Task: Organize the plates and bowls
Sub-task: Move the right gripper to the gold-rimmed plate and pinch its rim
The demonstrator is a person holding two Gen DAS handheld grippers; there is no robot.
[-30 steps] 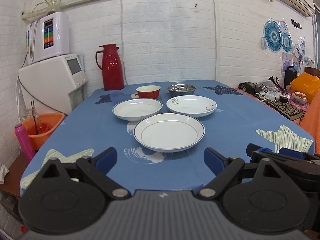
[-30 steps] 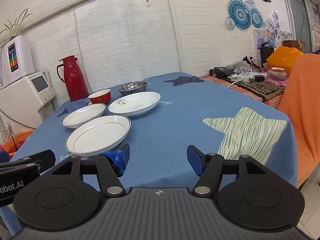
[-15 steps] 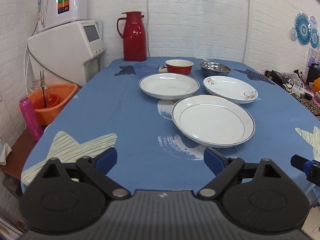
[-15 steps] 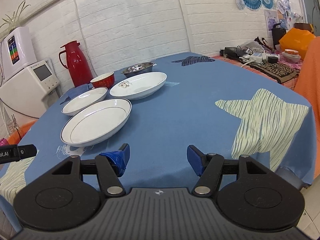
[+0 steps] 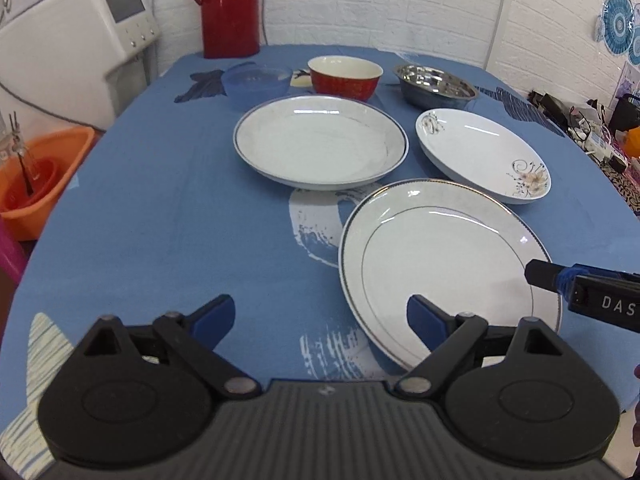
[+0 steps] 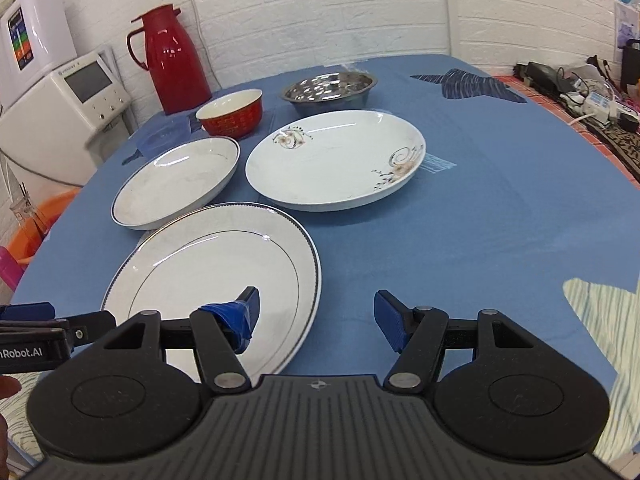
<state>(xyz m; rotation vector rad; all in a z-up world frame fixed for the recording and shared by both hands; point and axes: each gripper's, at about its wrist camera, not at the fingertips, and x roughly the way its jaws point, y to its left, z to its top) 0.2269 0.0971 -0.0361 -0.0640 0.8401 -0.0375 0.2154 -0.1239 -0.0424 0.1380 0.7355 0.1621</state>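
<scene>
The near left part of the blue table (image 5: 160, 216) lay bare, giving open room from the edge up to the blue plastic bowl (image 5: 256, 86). The right half of the table, seen from the right wrist camera, was also bare cloth as far as the clutter (image 6: 580, 88) along its far edge. In the middle, 3 plates crowded close: the large rimmed plate (image 5: 440, 268) nearest, the blue-rimmed plate (image 5: 320, 142) behind it, the flowered plate (image 5: 480, 156) beside, with only narrow strips of cloth between them. Behind those, the red bowl (image 5: 344, 78) and steel bowl (image 5: 434, 86) closed off the back, with the red flask (image 5: 230, 8) at the wall.
</scene>
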